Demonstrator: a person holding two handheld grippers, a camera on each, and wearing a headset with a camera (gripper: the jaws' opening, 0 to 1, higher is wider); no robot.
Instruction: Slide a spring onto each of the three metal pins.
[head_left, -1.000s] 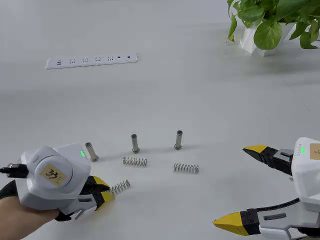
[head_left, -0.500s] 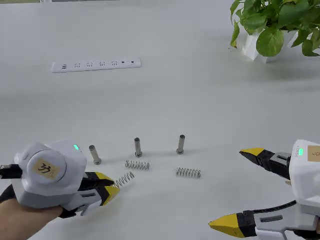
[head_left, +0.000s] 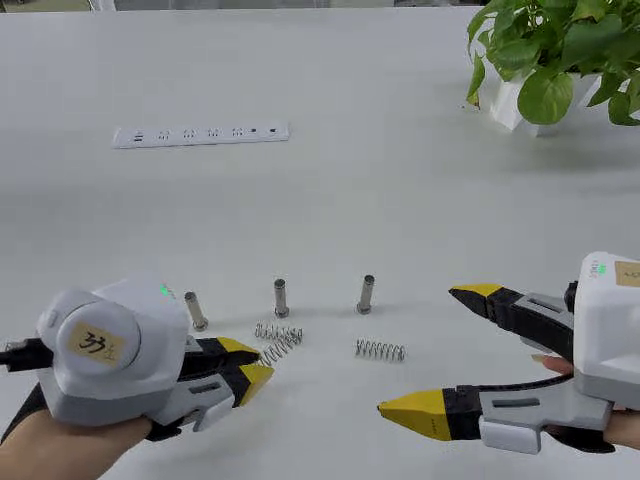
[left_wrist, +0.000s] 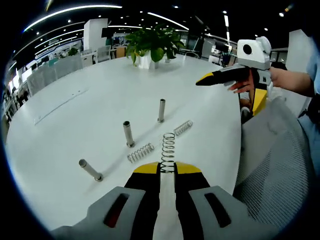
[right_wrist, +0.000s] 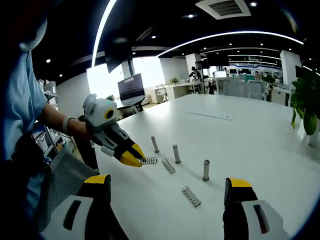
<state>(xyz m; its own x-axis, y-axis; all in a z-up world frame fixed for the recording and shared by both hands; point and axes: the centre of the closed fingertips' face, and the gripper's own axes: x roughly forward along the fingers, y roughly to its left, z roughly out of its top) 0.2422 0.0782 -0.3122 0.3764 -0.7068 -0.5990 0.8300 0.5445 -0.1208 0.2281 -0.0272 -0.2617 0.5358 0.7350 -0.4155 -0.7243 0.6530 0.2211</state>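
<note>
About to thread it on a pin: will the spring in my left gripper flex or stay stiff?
Probably flexes: the held spring is thin open coil, pinched at one end by the left hand-held gripper. Likely light, given such fine wire.

Three metal pins stand on the desk (head_left: 420, 190): the left pin (head_left: 195, 310), the middle pin (head_left: 281, 298) and the right pin (head_left: 366, 294). Three springs too: the held spring (head_left: 272, 351) between the jaws of the left gripper (head_left: 258, 360), then the middle spring (head_left: 278, 331) and the right spring (head_left: 380, 350) lying flat. There are two grippers, the right gripper (head_left: 425, 350) being the second, plus one power strip (head_left: 200, 134) and one potted plant (head_left: 550, 50).
</note>
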